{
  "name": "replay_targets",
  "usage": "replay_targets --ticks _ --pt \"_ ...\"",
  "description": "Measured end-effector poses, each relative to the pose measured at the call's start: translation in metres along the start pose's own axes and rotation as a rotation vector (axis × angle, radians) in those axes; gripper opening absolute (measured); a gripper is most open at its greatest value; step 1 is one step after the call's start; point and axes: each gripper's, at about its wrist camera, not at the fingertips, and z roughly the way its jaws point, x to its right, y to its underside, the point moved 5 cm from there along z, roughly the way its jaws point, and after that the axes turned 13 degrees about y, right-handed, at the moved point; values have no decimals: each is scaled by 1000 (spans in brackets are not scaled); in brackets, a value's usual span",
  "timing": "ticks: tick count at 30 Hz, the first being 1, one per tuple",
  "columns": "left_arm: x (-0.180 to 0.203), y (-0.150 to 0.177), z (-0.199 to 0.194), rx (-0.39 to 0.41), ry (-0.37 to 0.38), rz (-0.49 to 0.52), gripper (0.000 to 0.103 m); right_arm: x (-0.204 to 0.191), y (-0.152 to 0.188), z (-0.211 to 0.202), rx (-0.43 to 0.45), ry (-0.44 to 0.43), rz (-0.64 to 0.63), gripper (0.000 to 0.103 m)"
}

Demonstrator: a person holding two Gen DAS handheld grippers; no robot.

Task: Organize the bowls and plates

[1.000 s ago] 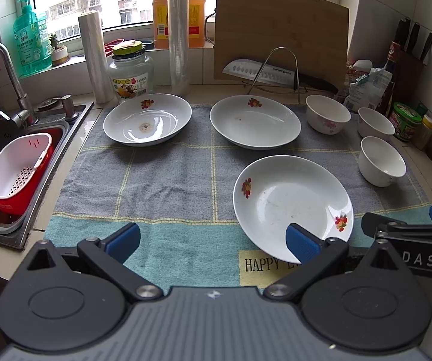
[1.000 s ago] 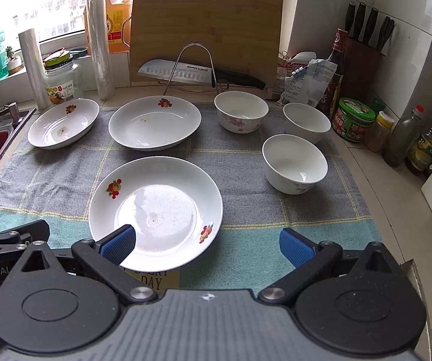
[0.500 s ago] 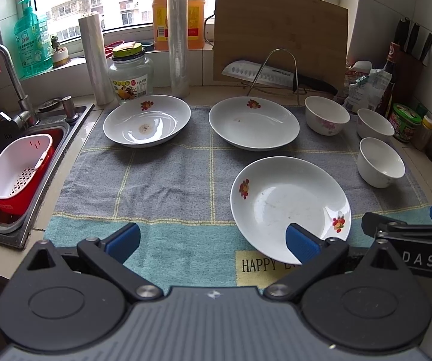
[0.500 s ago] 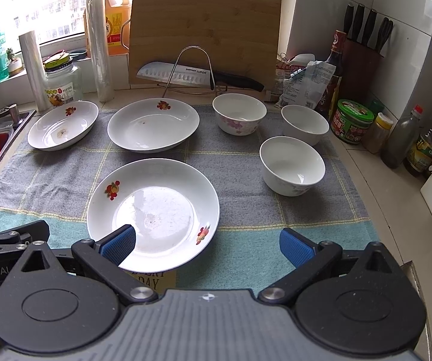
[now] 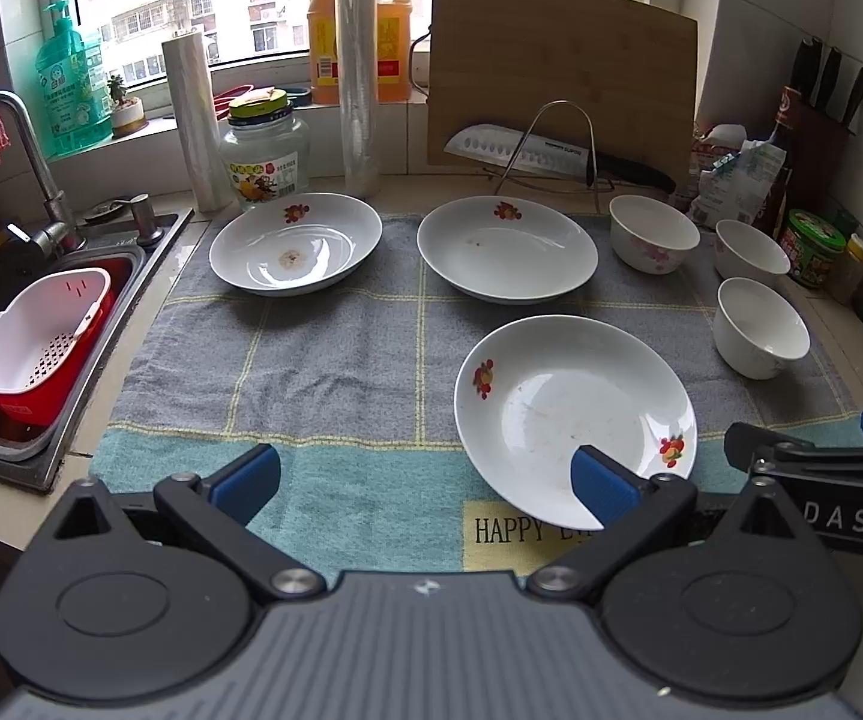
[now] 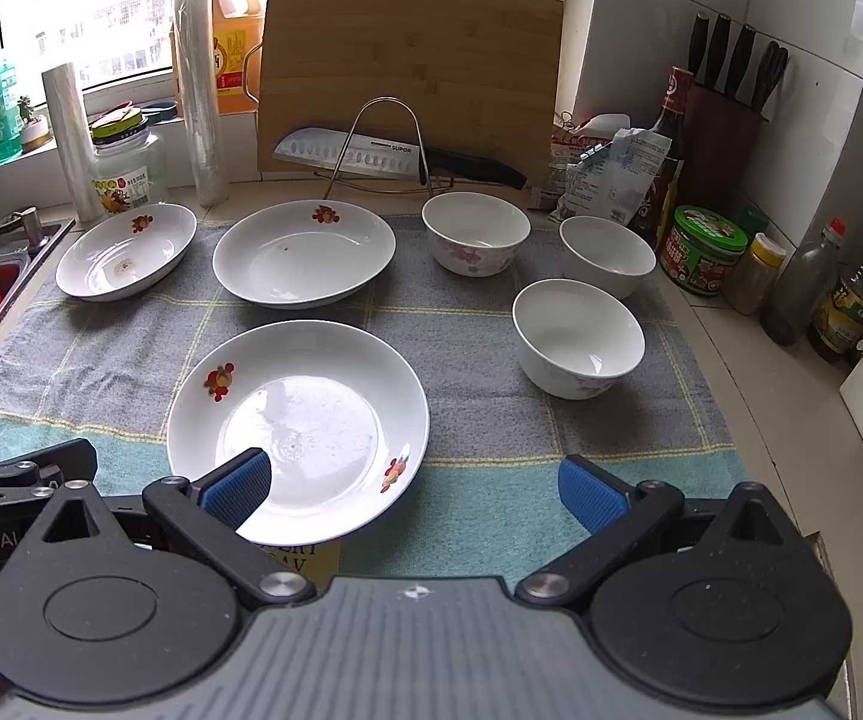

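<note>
Daylight from the window falls on a kitchen worktop spread with a grey and teal towel [image 5: 335, 360], and nothing on it is stacked yet. Three plates lie open side up: the far-left plate [image 5: 296, 252] at the towel's back-left corner beside the sink [image 5: 65, 324], the middle plate [image 5: 506, 249] along the back edge, and the near plate [image 6: 298, 429] close to the front edge. Three bowls stand towards the right edge: the back bowl [image 6: 475, 240], the right bowl [image 6: 607, 255] and the front bowl [image 6: 577, 336], all apart from one another.

Both tools hang low over the front edge. The left gripper [image 5: 425, 480] has its fingers spread wide and empty; its right pad overlaps the near plate's front rim in view, though contact cannot be told. The right gripper [image 6: 413, 489] is likewise spread and empty, its left pad over the same rim.

A sound first step is probably lifting the near plate. One pad should go over the rim and one under it, closing firmly on the glazed lip. The plate should stay level, then be lowered squarely onto the middle plate without a knock.
</note>
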Motion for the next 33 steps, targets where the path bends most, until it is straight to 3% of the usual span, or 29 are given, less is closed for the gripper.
replay_targets --ticks 23,33 --pt "13 1 2 7 -34 -10 102 9 -2 10 24 -40 -24 103" --pt "22 -2 5 28 -32 -8 102 18 -9 15 83 -81 -47 103"
